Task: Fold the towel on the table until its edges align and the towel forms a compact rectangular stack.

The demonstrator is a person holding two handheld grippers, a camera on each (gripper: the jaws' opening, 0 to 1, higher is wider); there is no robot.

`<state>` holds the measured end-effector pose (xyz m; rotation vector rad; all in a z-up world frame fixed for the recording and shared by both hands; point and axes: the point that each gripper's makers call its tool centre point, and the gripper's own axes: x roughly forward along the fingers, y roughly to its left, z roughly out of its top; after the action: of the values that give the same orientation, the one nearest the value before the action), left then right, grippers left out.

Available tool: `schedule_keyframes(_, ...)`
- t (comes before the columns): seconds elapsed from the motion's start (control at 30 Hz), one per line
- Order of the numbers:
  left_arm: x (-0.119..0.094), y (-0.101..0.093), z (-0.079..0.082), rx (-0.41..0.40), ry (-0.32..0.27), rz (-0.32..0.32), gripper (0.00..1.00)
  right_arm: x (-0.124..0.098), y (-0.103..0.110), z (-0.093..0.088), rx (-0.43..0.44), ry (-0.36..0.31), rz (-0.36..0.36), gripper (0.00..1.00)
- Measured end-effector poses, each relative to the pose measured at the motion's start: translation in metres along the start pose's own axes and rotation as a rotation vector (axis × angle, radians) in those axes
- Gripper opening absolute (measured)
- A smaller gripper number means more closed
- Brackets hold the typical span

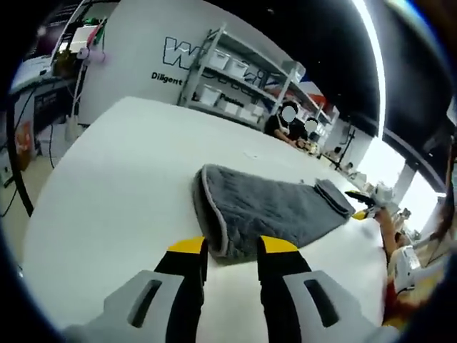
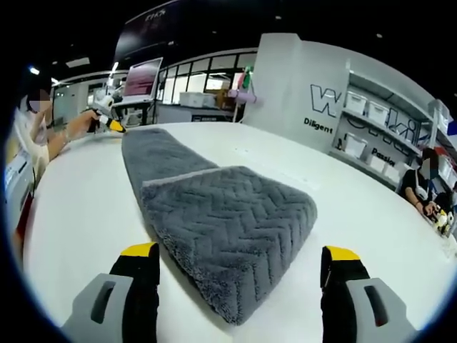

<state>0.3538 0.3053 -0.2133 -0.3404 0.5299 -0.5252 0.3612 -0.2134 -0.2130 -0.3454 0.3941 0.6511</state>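
Observation:
A grey towel (image 1: 271, 207) with a chevron weave lies lengthwise on the white table (image 1: 121, 186). Its near end sits between the yellow tips of my left gripper (image 1: 233, 247), whose jaws stand close together, pinching that edge. In the right gripper view the towel (image 2: 228, 221) has its end folded back over itself into a thick double layer. My right gripper (image 2: 239, 261) is open wide, one jaw on each side of that folded end. A hand holds the left gripper (image 2: 107, 123) at the towel's far end. The right gripper (image 1: 363, 204) shows beside the small folded flap.
The white table (image 2: 357, 186) has bare surface on both sides of the towel. Shelves with white bins (image 1: 228, 78) stand behind it along a grey wall. People sit at a far desk (image 1: 289, 128). A monitor (image 2: 141, 78) stands in the background.

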Motion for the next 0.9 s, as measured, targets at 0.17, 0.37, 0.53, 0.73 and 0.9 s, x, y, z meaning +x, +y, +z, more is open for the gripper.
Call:
schedule_keyframes(0.17, 0.004, -0.012, -0.003, -0.125, -0.005, -0.099, 0.25, 0.000, 0.000, -0.001, -0.003, 0.006, -0.001, 0.95)
schedule_keyframes(0.37, 0.002, -0.003, -0.005, -0.183, -0.005, -0.076, 0.22, 0.001, -0.001, -0.002, -0.002, 0.013, -0.005, 0.94)
schedule_keyframes(0.53, 0.003, 0.002, -0.010, -0.193, 0.013, -0.043, 0.20, 0.001, 0.000, -0.002, -0.008, 0.015, -0.003, 0.94)
schedule_keyframes(0.73, 0.007, 0.004, -0.014, -0.202, 0.018, -0.026, 0.15, 0.000, 0.000, -0.002, -0.013, 0.017, -0.004, 0.94)
schedule_keyframes(0.9, 0.006, 0.006, -0.015, -0.192, 0.005, -0.018, 0.06, 0.001, 0.000, -0.002, -0.016, 0.019, -0.004, 0.94)
